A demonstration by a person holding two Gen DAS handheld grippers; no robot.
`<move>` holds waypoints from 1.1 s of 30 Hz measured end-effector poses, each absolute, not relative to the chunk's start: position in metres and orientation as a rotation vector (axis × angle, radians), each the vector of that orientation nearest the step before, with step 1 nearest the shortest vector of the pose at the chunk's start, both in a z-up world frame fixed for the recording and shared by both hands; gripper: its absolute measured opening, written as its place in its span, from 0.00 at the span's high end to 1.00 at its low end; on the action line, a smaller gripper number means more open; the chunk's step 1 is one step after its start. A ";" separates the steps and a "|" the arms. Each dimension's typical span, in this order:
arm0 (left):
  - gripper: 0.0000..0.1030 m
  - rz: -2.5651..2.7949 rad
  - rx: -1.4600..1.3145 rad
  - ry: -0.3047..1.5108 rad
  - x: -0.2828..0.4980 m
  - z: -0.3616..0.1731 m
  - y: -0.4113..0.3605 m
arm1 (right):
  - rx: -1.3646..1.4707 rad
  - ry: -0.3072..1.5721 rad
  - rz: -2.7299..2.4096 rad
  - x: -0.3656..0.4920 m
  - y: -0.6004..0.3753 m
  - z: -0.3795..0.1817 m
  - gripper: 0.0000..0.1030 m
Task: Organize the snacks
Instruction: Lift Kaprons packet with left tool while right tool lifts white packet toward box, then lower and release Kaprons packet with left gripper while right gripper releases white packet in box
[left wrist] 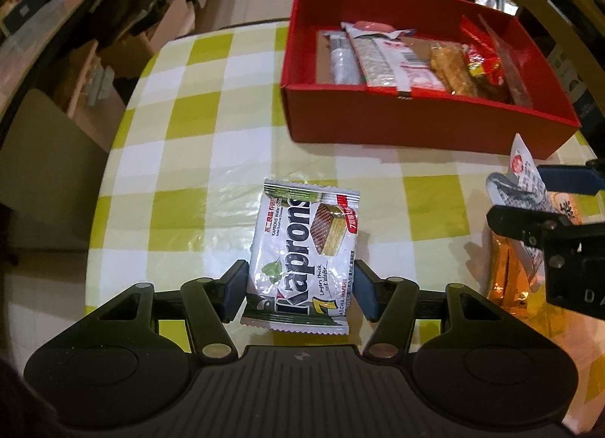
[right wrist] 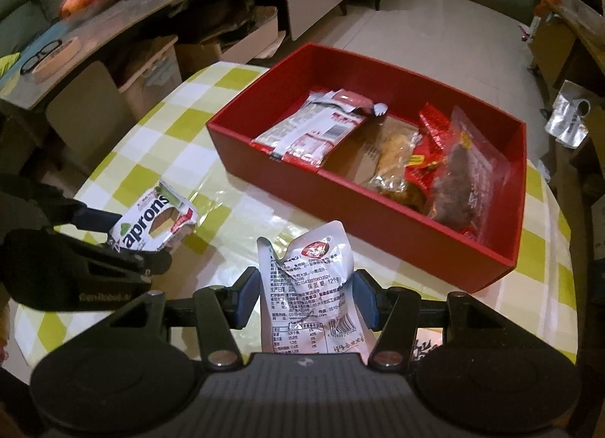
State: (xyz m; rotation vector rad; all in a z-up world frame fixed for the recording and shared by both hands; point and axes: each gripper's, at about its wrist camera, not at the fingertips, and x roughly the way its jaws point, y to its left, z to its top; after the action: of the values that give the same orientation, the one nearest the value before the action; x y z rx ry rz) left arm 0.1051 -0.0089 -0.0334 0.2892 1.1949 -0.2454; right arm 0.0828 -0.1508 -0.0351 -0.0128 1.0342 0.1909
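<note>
Wafer pack (left wrist: 302, 256): white, green-trimmed, long axis along fingers, clamped in left gripper (left wrist: 300, 288). Right gripper (right wrist: 308, 300) clamps white pouch (right wrist: 312, 287).

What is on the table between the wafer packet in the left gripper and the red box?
Nothing: in the left wrist view only bare checked tablecloth lies between the wafer packet and the red box.

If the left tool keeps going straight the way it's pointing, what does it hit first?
Most likely the checked tablecloth, since the left tool, shut on the Kaprons wafer pack, points steeply down. The red box lies further ahead; depth is uncertain.
</note>
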 end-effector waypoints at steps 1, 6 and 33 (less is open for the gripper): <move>0.37 -0.246 0.296 1.187 0.104 -0.032 -0.011 | -0.010 1.030 0.189 0.083 -0.152 -0.034 0.42; 0.37 -0.241 0.323 1.154 0.102 -0.028 -0.016 | -0.009 1.018 0.183 0.082 -0.154 -0.031 0.42; 0.37 -0.231 0.345 1.089 0.097 -0.018 -0.023 | 0.005 0.975 0.175 0.080 -0.159 -0.015 0.42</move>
State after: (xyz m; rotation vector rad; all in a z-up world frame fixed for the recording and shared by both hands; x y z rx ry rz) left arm 0.0972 -0.0225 -0.0176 0.3454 1.0891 -0.2308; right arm 0.0801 -0.1595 -0.0155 0.0050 0.9753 0.1753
